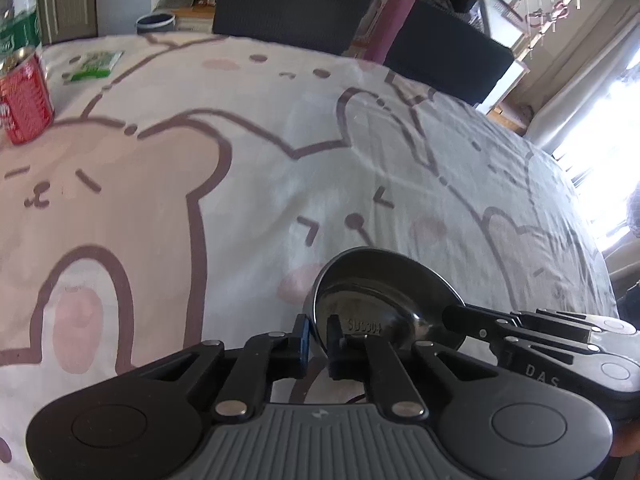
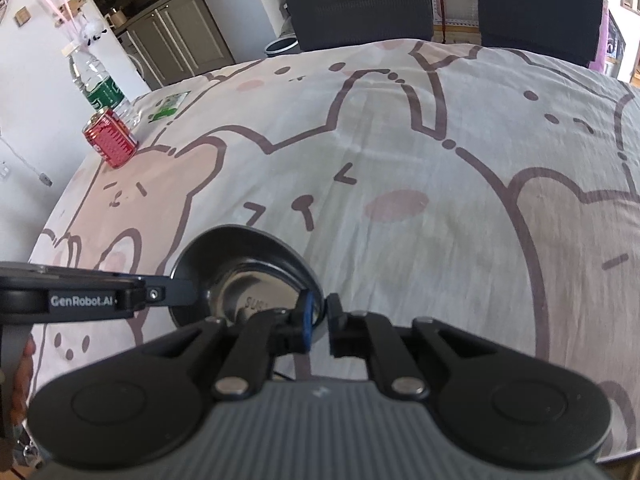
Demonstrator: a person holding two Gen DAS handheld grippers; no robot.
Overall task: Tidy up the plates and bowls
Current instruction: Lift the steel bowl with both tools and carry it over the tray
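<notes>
Left gripper (image 1: 317, 334): pinching near rim of steel bowl (image 1: 380, 300) | Right gripper (image 2: 319, 320): pinching opposite rim | Bowl: on cartoon-print tablecloth (image 1: 240, 160)

Steel bowl (image 1: 372, 288): near rim hidden behind left gripper (image 1: 316, 338); stamped base lettering partly covered, unreadable in full. Red can (image 1: 26, 96): cut by left edge in left wrist view. Water bottle (image 2: 98, 84): label print too small to read. Green packet (image 1: 94, 65): blurred, contents indeterminable.
</notes>
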